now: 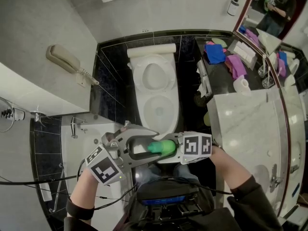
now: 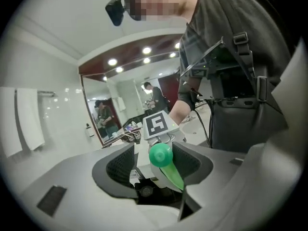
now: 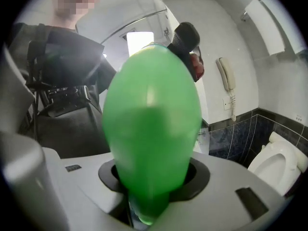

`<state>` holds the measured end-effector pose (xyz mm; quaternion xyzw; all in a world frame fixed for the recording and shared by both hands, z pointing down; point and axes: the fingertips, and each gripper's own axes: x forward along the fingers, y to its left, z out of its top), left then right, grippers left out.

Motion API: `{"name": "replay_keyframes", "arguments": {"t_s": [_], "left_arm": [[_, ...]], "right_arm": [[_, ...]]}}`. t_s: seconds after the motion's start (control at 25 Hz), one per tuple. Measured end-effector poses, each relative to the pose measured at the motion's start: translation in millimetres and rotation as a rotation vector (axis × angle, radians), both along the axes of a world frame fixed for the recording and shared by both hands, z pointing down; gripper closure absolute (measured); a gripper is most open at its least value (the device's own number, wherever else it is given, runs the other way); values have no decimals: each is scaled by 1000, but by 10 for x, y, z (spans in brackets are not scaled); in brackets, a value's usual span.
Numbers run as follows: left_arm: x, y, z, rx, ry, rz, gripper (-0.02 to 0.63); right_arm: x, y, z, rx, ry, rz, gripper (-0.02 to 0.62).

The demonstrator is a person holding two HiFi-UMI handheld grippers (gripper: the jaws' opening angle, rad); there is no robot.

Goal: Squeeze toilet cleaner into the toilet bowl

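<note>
Right now the right gripper (image 3: 153, 179) is clamped on the green cleaner bottle (image 1: 162, 147), level, just short of the near rim. Left gripper (image 2: 156, 164) jaws stand apart around its nose end, not pinching. I'd clear the left, tip the nose over the open toilet bowl (image 1: 142, 110), and squeeze slowly.

Both my grippers match. The left gripper (image 1: 146, 148) and right gripper (image 1: 174, 149) have pale grey moulded shells with black ribbed pads (image 2: 120, 167) inside. Each carries a white cube (image 1: 104, 168) with black square markers. I've got dark long sleeves (image 1: 243, 190). Thin black cables (image 2: 208, 128) trail off the rig. The chest harness (image 2: 245, 76) has black straps and buckles over a dark grey top. Near me sits a black box (image 1: 166, 199) with a blue band.
</note>
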<state>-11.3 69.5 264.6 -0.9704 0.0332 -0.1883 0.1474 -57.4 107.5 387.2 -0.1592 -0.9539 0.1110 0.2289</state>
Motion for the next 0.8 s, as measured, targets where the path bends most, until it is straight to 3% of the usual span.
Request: {"name": "replay_keyframes", "arguments": {"t_s": [0.16, 0.4, 0.68, 0.8], "left_arm": [[8, 53, 20, -3, -13, 24, 443], [5, 49, 144, -118, 1, -63, 453], [-41, 40, 270, -482, 154, -260, 456], [-144, -23, 448, -637, 247, -371, 457]], "right_arm": [[-3, -60, -12, 13, -1, 25, 411], [64, -217, 206, 186, 86, 100, 411], [177, -599, 355, 613, 178, 221, 411], [221, -726, 343, 743, 194, 256, 411]]}}
